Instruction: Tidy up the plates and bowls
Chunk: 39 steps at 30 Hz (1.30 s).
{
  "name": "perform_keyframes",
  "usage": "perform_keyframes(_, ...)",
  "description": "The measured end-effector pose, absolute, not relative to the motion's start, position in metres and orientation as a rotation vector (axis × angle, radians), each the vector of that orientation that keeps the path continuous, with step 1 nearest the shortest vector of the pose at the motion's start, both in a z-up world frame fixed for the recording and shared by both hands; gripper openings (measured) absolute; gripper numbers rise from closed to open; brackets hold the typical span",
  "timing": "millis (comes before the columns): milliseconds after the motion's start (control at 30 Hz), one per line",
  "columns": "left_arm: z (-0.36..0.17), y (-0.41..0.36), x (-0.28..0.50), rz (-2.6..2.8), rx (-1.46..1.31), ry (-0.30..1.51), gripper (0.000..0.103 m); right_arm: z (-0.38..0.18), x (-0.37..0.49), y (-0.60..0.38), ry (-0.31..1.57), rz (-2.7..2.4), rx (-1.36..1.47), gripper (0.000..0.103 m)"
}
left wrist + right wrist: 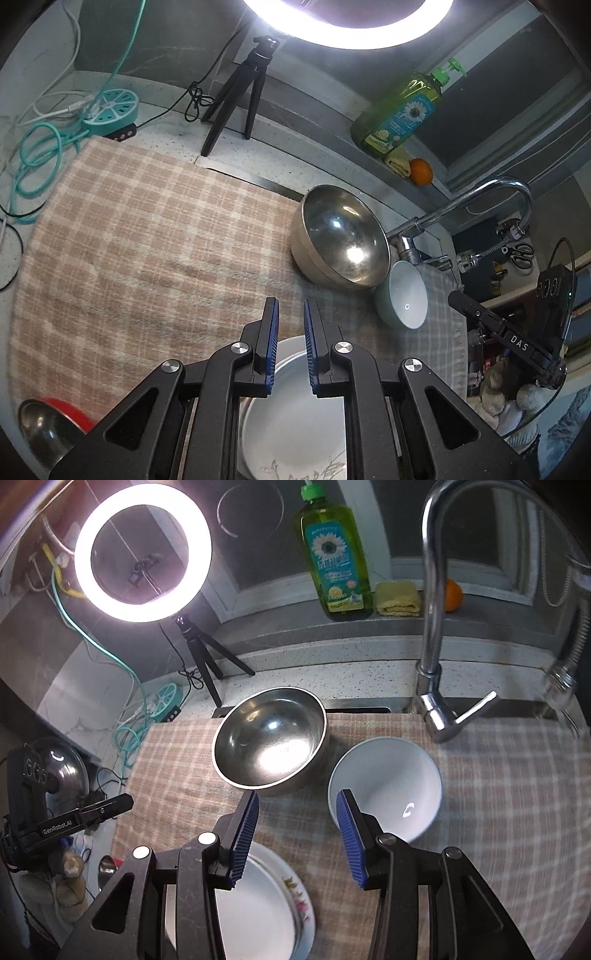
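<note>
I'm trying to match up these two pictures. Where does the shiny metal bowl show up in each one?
Left wrist view: the metal bowl is right of centre, at the checked cloth's far edge, beside the tap.
Right wrist view: the metal bowl is just above centre, beyond the gripper's fingers.
Shared landmark: the pale bowl sits right beside it in both views.

ring light [142, 554] | tripod [240, 99] | soap bottle [338, 557] | orange [421, 171] | faucet [434, 627]

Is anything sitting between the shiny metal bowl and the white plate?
No. In the right wrist view only bare checked cloth separates the metal bowl from the white plate.
</note>
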<state>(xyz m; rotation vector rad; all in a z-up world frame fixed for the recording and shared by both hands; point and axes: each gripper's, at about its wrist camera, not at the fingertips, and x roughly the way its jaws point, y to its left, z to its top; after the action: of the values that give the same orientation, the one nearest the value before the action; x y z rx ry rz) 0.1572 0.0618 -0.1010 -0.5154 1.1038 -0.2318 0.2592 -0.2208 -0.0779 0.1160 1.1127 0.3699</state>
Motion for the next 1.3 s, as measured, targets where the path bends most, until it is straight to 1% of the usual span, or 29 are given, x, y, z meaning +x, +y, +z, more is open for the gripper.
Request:
perform_keyframes(333,-0.115,0.026,0.202,-0.169,-0.541,1.152,0.012,-0.109,0.340,-0.231,1.236,0.479,0.118,0.040)
perform_keyframes(467,-0.124,0.022,0.218,-0.137,-0.568,1.173,0.012,-0.123,0.361,-0.224,1.284,0.501,0.100,0.035)
perform_keyframes(500,-0.126,0.020,0.222,-0.131,-0.566,1.179,0.012,-0.126,0.365,-0.222,1.288,0.503,0.091,0.034)
perform_keyframes(633,-0.133,0.016,0.232,-0.115,-0.557,1.200,0.012,-0.138,0.378,-0.216,1.319,0.506,0.071,0.028)
perform_keyframes(700,-0.135,0.015,0.236,-0.106,-0.548,1.207,0.012,-0.143,0.384,-0.217,1.336,0.504,0.088,0.027)
perform_keyframes(767,-0.138,0.015,0.240,-0.102,-0.555,1.216,0.012,-0.148,0.388,-0.217,1.350,0.506,0.106,0.023)
perform_keyframes(1300,-0.145,0.005,0.257,-0.088,-0.496,1.235,0.012,-0.162,0.401,-0.214,1.384,0.485,0.126,0.016)
